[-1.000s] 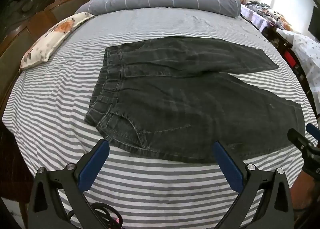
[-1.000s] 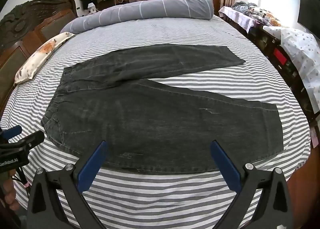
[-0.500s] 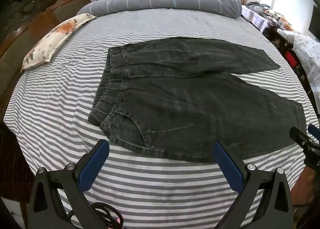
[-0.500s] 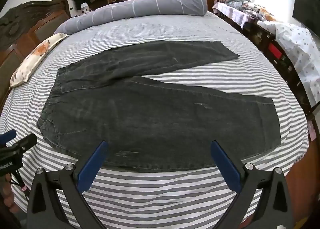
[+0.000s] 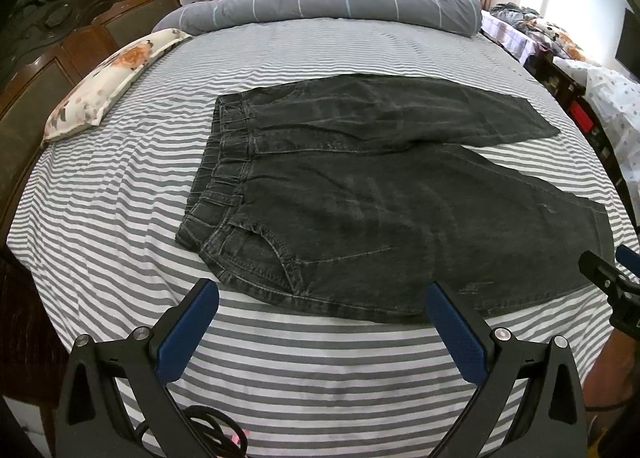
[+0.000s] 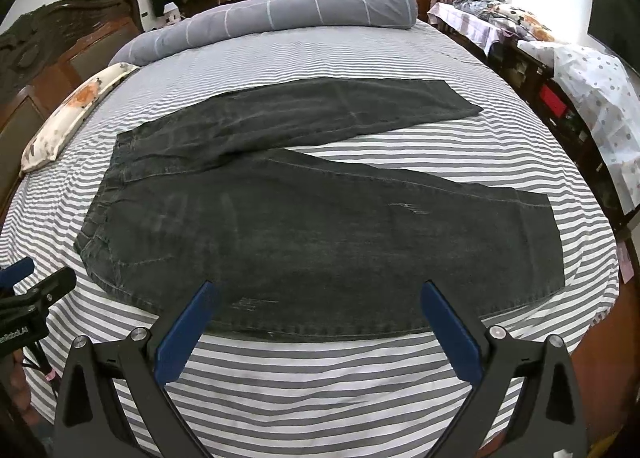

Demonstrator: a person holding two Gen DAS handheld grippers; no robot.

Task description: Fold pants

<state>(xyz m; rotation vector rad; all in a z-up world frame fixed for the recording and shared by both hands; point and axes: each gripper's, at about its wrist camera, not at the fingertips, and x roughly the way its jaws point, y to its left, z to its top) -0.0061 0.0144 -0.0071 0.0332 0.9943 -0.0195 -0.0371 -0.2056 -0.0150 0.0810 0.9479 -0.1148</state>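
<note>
Above pants [image 5: 380,209], both claws agape

You see dark grey denim pants [image 5: 360,193] lying flat and unfolded on the striped bed [image 5: 120,185], waistband toward 9 o'clock, legs splayed apart toward 3 o'clock.

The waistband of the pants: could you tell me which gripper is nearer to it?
Left. The left gripper hovers open just short of the waistband end of the pants; the right gripper, also open, faces the leg.
</note>
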